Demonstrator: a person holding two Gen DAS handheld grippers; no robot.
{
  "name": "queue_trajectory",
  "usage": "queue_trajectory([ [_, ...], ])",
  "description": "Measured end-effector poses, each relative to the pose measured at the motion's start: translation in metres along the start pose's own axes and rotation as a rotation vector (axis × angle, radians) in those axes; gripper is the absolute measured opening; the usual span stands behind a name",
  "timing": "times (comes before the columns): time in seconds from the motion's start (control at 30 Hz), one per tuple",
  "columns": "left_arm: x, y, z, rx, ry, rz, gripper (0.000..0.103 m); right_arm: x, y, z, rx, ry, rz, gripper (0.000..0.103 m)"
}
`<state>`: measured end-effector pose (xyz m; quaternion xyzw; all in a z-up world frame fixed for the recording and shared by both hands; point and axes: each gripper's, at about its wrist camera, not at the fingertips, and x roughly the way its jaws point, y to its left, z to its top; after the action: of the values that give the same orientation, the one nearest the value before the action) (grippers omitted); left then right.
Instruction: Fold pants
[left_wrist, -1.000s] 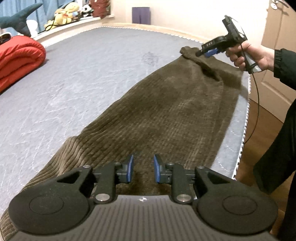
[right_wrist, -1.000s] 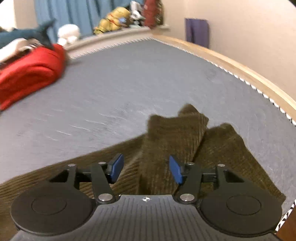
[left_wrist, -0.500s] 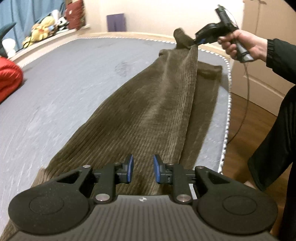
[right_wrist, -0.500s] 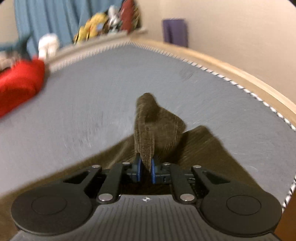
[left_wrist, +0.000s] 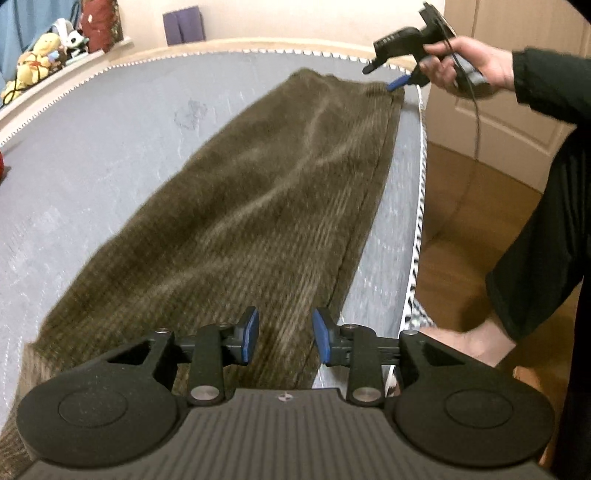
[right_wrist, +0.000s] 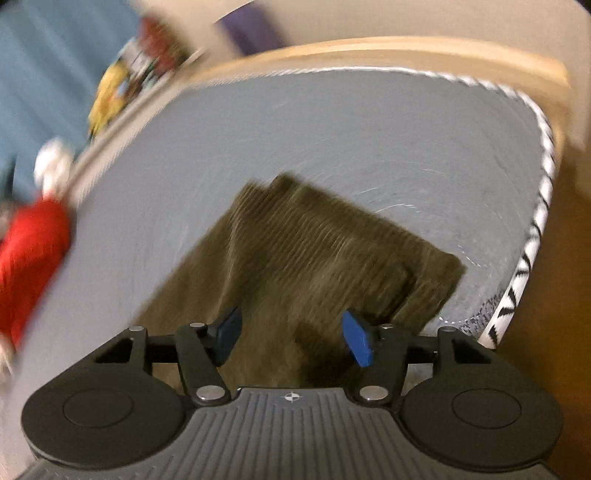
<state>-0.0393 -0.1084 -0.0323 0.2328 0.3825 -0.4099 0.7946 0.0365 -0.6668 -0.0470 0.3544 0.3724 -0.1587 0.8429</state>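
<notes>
One leg of the brown corduroy pants (left_wrist: 258, 206) has been carried over and laid on the other, so the lengthwise fold is judged done, and the garment is spread along the near edge of the grey mattress (left_wrist: 110, 147). The right tongs (right_wrist: 291, 338), clamped on the hem half a second ago, have just been opened wide and nothing is held between them, while the left tongs (left_wrist: 284, 334) have also been eased apart and stand narrowly open over the waist end. Both are pitched steeply downward, the right one held in a hand (left_wrist: 461, 64) at the far hem.
</notes>
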Motion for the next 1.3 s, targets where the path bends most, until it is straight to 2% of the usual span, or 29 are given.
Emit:
queue_trajectory([
  [0.07,0.004,0.002,-0.005,0.003,0.023,0.002,0.037,0.009,-0.003,0.002,0.046,0.005,-0.06,0.064],
  [0.13,0.009,0.003,-0.011,0.007,0.048,-0.005,0.04,0.018,-0.003,0.002,0.064,0.011,-0.071,0.059],
  [0.2,0.014,0.003,-0.015,0.019,0.069,-0.004,0.042,0.018,0.001,0.001,0.075,-0.003,-0.137,0.039],
  [0.23,0.016,0.002,-0.016,0.025,0.076,-0.002,0.042,0.016,0.002,0.001,0.092,-0.012,-0.152,0.038],
  [0.27,0.018,0.001,-0.017,0.028,0.081,-0.005,0.042,0.013,0.003,0.0,0.105,-0.034,-0.156,0.038],
  [0.37,0.02,-0.002,-0.018,0.036,0.081,-0.007,0.044,0.001,0.012,0.003,0.015,-0.134,-0.236,0.043],
  [0.43,0.02,-0.003,-0.018,0.037,0.079,-0.009,0.044,-0.007,0.011,0.005,0.0,-0.169,-0.231,0.048],
  [0.5,0.019,-0.002,-0.017,0.036,0.074,-0.009,0.044,-0.001,0.001,0.015,-0.01,-0.161,-0.204,0.054],
  [0.57,0.019,-0.001,-0.015,0.03,0.069,-0.003,0.044,0.009,-0.002,0.015,-0.041,-0.111,-0.195,0.058],
  [0.63,0.017,0.0,-0.015,0.023,0.066,0.0,0.044,0.018,-0.001,0.012,-0.091,-0.069,-0.198,0.058],
  [0.7,0.018,0.0,-0.015,0.02,0.068,0.0,0.046,0.025,0.003,0.007,-0.162,-0.057,-0.236,0.056],
  [0.73,0.019,0.0,-0.015,0.02,0.07,-0.001,0.046,0.026,0.006,0.005,-0.19,-0.051,-0.248,0.052],
  [0.8,0.021,-0.001,-0.015,0.021,0.076,-0.001,0.046,0.026,0.009,0.005,-0.226,-0.054,-0.263,0.019],
  [0.9,0.024,0.0,-0.015,0.019,0.079,-0.001,0.047,0.009,0.016,0.014,-0.194,-0.109,-0.234,0.013],
  [1.0,0.021,0.004,-0.013,-0.002,0.066,-0.007,0.047,-0.027,0.024,0.028,-0.156,-0.217,-0.212,0.012],
  [1.1,0.015,0.009,-0.011,-0.021,0.054,-0.008,0.047,-0.025,0.011,0.03,-0.111,-0.182,-0.319,0.012],
  [1.2,0.005,0.019,-0.01,-0.054,0.031,-0.003,0.047,-0.002,-0.007,0.021,-0.092,-0.073,-0.372,0.017],
  [1.23,0.0,0.023,-0.01,-0.072,0.02,-0.004,0.047,-0.001,-0.008,0.02,-0.089,-0.077,-0.398,0.019],
  [1.3,-0.011,0.033,-0.011,-0.11,-0.003,-0.004,0.047,-0.01,-0.002,0.021,-0.095,-0.138,-0.424,0.03],
])
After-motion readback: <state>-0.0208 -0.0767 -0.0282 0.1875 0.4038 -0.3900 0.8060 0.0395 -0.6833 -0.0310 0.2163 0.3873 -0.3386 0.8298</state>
